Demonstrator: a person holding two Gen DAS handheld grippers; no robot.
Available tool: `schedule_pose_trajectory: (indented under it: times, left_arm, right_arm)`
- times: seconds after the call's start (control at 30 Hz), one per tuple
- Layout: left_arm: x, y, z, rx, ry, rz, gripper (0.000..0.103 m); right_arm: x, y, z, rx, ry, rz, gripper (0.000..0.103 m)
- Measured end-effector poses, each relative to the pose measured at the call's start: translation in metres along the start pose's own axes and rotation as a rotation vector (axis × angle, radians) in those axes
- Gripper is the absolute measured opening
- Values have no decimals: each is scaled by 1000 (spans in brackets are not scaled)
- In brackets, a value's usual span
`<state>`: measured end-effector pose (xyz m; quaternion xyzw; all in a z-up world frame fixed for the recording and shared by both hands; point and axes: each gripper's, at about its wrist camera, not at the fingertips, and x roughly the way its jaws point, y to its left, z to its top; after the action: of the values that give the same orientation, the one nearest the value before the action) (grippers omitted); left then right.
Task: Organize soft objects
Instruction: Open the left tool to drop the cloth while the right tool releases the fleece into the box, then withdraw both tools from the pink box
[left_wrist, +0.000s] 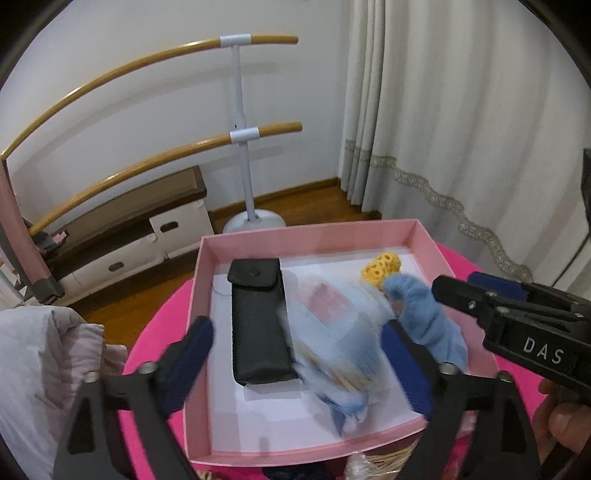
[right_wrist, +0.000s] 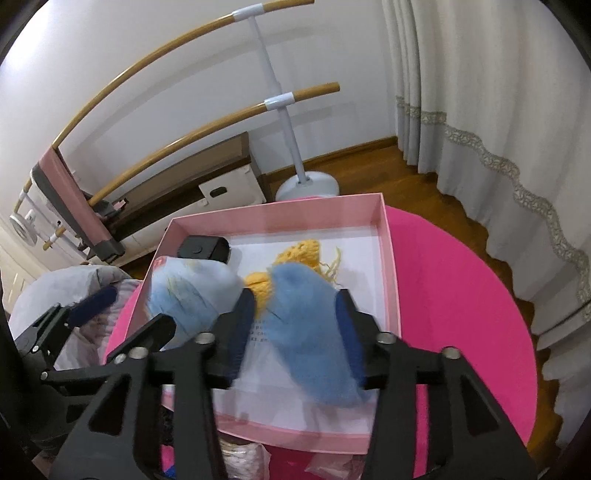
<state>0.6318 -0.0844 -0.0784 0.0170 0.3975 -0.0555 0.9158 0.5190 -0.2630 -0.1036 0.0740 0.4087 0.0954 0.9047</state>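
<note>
A pink box (left_wrist: 310, 236) stands on a pink round table (right_wrist: 461, 295). In it lie a black pouch (left_wrist: 258, 325), a yellow crochet piece (left_wrist: 380, 267), a blurred pale blue bagged cloth (left_wrist: 332, 332) and a fuzzy blue soft item (left_wrist: 428, 317). My left gripper (left_wrist: 299, 365) is open over the box, the pouch and the bagged cloth between its fingers. My right gripper (right_wrist: 299, 332) is open, its fingers on either side of the fuzzy blue item (right_wrist: 310, 325); it also shows in the left wrist view (left_wrist: 517, 306). The bagged cloth (right_wrist: 192, 291) shows blurred at left.
A grey-pink quilted fabric (left_wrist: 48, 362) lies left of the table. Woven and dark items (left_wrist: 373, 469) sit in front of the box. A white stand with wooden bars (left_wrist: 243, 140), a low drawer unit (left_wrist: 147, 229) and curtains (left_wrist: 461, 110) are behind.
</note>
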Motion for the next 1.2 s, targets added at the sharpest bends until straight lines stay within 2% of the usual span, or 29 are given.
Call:
schedule_pose_trajectory:
  times: [0.03,0.07,0.1,0.2,0.53,0.73,0.9,1.2]
  left_arm:
    - [-3,0,-4,-3,-11,0,99]
    - [-9,1,-6,-8,-23,2,102]
    - [-14,3,-8,-15,-33,7,103]
    - [-30,9,-14,-36,-66,21,103]
    - [-116,32,-76,-63,-179,73,103]
    - [-155,32,-113,-46,-224,86,103]
    - [-187,28,-148,-49,-245,69,103]
    - [-226,17,-204,-32,-255,81,103]
  right_arm:
    - [-2,-1,0,6,-10,7,79]
    - [-6,-1,0,14,-23,20,97]
    - [-11,-1,-1,23,-38,40,103]
    - [-25,-2,-3,47,-63,48,103]
    - [-91,15,-23,36,-179,23,103]
    - [-142,24,-62,23,-273,-2,103]
    - [-180,28,-96,27,-339,-20,103]
    - [-217,26,-150,19,-401,-95,103]
